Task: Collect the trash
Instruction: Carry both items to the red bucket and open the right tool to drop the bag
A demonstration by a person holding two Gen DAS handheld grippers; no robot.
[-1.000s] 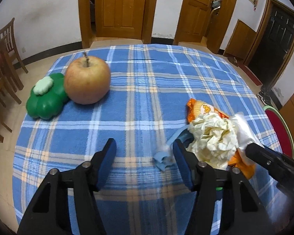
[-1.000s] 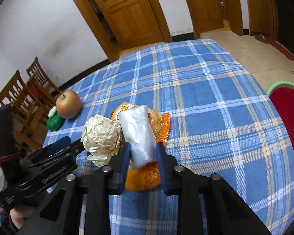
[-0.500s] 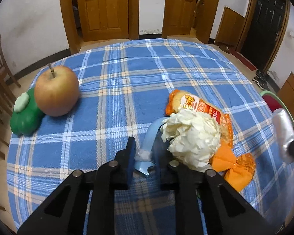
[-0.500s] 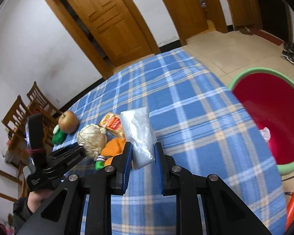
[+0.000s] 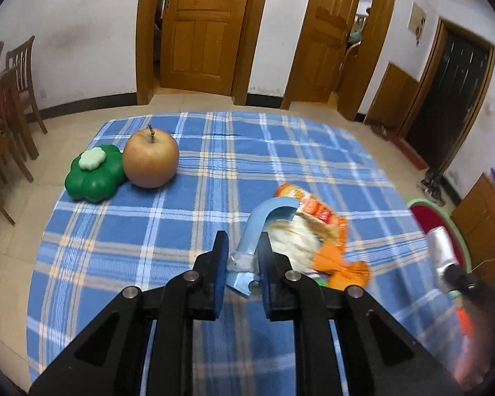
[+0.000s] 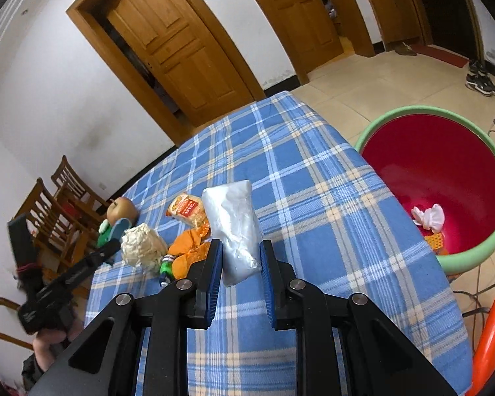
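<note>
Since a second ago the left tool (image 5: 242,257) has closed on the blue paper strip (image 5: 259,227) and raised it off the surface (image 5: 188,231); the right tool (image 6: 238,259) stays clamped on the clear plastic bag (image 6: 234,222), nearer the red basin (image 6: 439,178). Both seem light, limp, probably slippery: pinch mid-body.

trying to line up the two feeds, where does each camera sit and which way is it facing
Left wrist: on the left tool, facing across the table toward the doors; its fingers pinch a blue strip.
Right wrist: on the right tool, facing the table's right edge and the red basin; it grips a clear bag.
Shared: apple, paper wad, orange wrapper.
</note>
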